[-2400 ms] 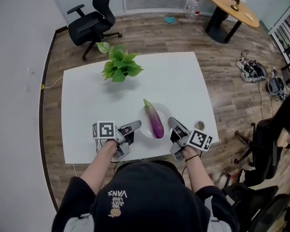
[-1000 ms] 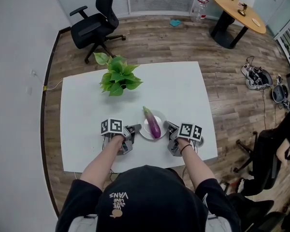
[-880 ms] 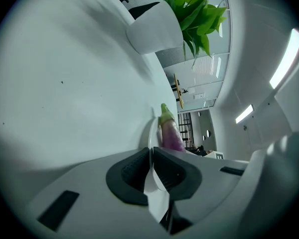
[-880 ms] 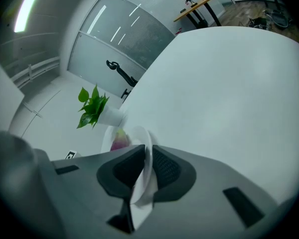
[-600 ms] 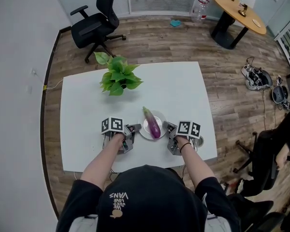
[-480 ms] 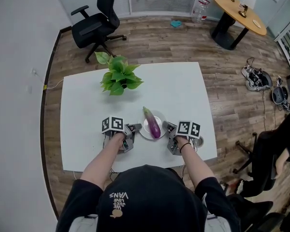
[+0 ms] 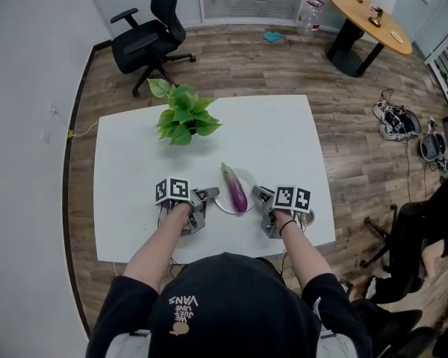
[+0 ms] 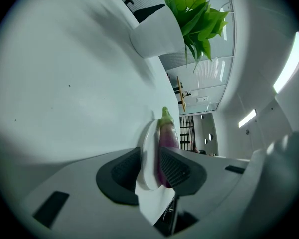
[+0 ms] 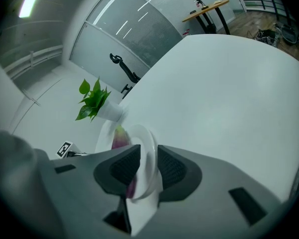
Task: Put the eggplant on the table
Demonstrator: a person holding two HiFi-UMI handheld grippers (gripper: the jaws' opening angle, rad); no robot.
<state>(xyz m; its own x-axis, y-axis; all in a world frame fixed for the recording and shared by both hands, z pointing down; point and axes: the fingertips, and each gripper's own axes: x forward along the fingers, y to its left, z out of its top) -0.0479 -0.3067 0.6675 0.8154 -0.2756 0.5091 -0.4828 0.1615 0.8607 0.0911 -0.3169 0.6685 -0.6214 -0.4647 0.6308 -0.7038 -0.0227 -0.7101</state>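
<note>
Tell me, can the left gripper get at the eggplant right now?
Probably yes: the left gripper has just opened its jaws around the rim of the plate, and the eggplant lies bare just beyond them.

potted plant; office chair; round wooden table
</note>
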